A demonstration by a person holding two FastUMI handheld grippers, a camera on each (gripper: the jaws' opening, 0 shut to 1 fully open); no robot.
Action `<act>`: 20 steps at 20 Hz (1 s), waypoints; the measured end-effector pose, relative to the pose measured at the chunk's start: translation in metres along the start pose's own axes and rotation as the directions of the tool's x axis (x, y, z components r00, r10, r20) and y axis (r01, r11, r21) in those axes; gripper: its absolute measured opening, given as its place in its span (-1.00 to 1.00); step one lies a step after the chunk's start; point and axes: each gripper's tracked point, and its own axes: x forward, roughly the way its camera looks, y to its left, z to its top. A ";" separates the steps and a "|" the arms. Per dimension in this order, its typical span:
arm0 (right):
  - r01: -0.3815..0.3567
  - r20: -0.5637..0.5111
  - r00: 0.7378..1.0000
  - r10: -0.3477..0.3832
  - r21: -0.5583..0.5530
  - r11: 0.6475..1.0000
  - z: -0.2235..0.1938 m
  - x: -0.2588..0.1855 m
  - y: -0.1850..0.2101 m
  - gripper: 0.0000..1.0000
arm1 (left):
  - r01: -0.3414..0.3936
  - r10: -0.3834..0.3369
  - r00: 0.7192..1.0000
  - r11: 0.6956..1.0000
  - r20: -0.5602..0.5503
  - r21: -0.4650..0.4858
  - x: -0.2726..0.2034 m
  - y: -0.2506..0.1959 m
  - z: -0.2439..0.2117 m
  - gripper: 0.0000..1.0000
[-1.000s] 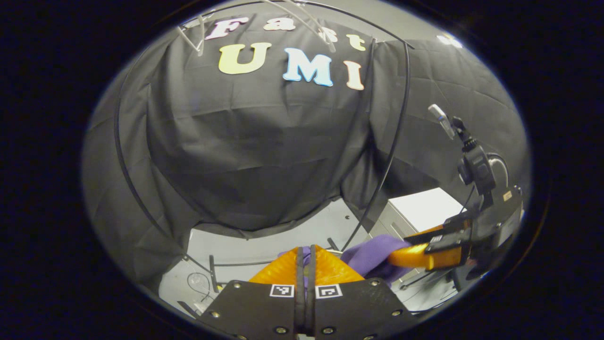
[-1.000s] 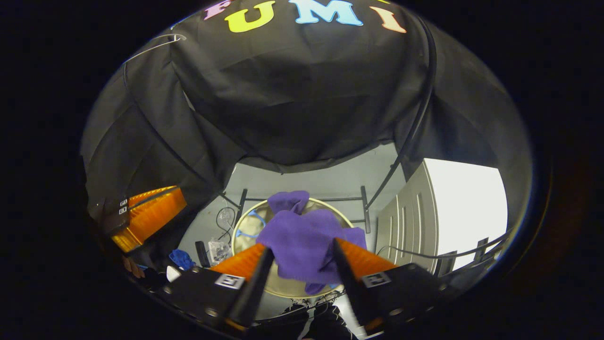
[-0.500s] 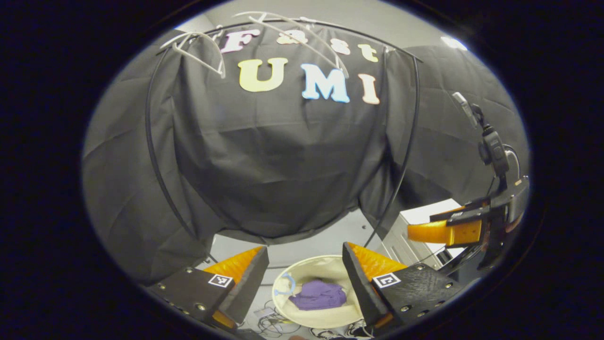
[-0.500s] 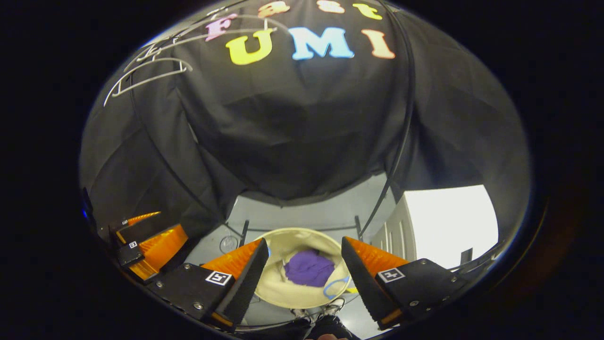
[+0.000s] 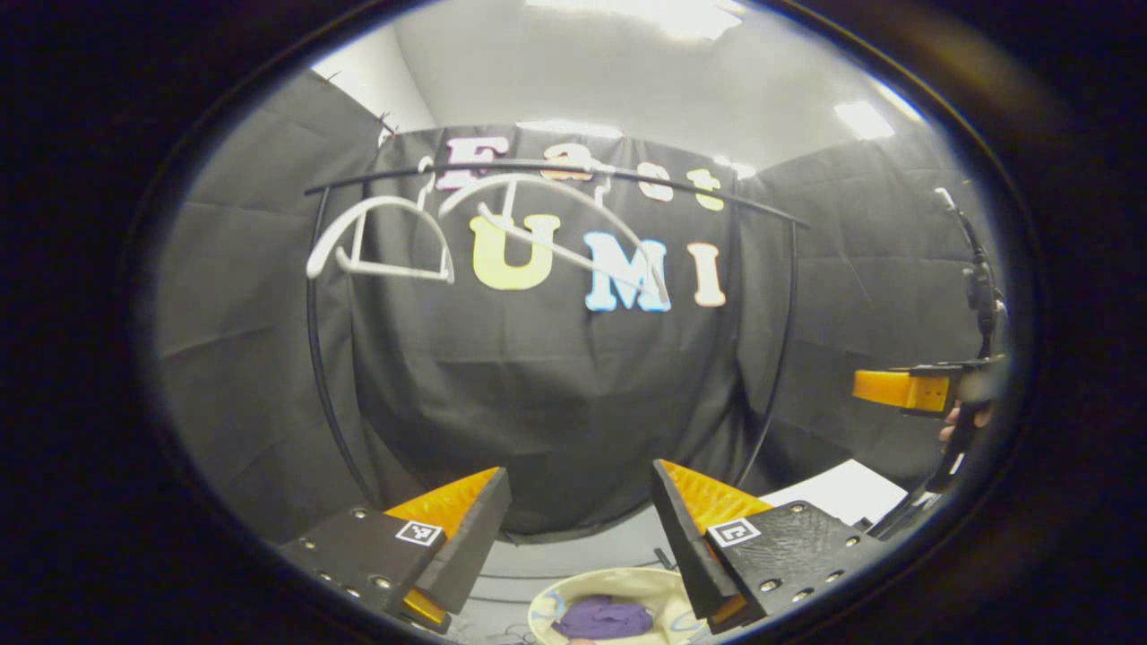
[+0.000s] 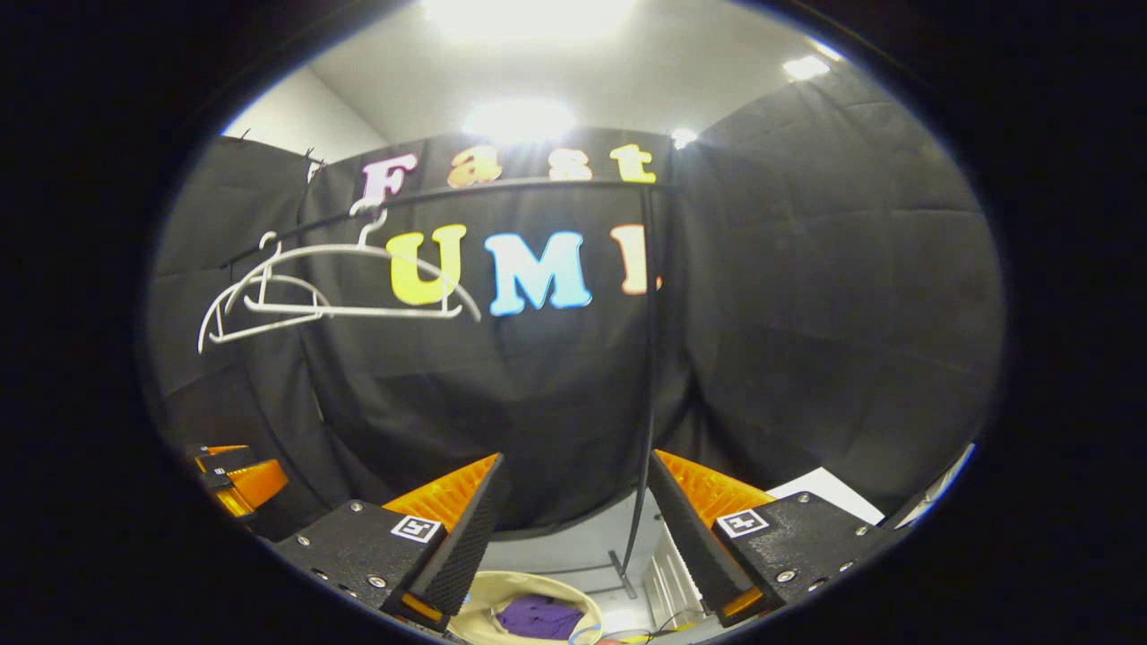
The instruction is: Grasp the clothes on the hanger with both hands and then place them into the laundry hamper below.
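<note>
Rail height: two bare white hangers (image 5: 385, 242) hang from the black rail (image 6: 502, 190), partly barring it.
Below hangers: open space down to the hamper (image 5: 618, 593).
Right side: rack's upright pole (image 6: 647, 376) stands close.

Purple garment (image 5: 602, 618) is out of both grippers and now lies in the cream hamper (image 5: 547, 605). Left gripper (image 5: 581, 511) goes from closed on the cloth to jaws wide apart. Both grippers tilt up from the hamper toward the bare white hangers (image 6: 332, 287) on the rail (image 5: 538, 170); right gripper (image 6: 573, 502) is empty too.
</note>
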 end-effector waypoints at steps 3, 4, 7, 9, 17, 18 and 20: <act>0.036 0.117 0.993 -0.034 -0.019 0.999 0.043 -0.012 -0.028 0.92 | -0.017 0.017 0.993 1.000 0.119 0.000 -0.008 0.002 0.052 0.85; 0.046 0.144 0.989 -0.043 -0.019 0.999 0.056 -0.012 -0.036 0.83 | -0.016 0.018 0.991 1.000 0.135 -0.014 -0.008 -0.002 0.062 0.85; 0.057 0.212 0.976 -0.060 0.020 0.998 0.092 -0.013 -0.061 0.83 | -0.004 0.013 0.987 0.998 0.160 -0.058 -0.011 -0.011 0.091 0.85; 0.052 0.243 0.968 -0.057 0.025 0.998 0.104 -0.017 -0.081 0.83 | -0.032 0.043 0.982 0.998 0.182 -0.061 -0.012 -0.014 0.102 0.85; 0.019 0.240 0.971 -0.014 -0.016 1.000 0.104 0.021 -0.186 0.91 | -0.120 0.147 0.962 0.984 0.231 -0.129 -0.039 -0.087 0.107 0.84; 0.009 0.222 0.975 -0.004 -0.021 1.000 0.097 0.028 -0.194 0.90 | -0.142 0.168 0.959 0.982 0.230 -0.122 -0.043 -0.096 0.103 0.84; -0.044 0.196 0.979 0.049 -0.029 0.999 0.082 0.036 -0.202 0.91 | -0.165 0.186 0.960 0.980 0.210 -0.113 -0.047 -0.120 0.090 0.82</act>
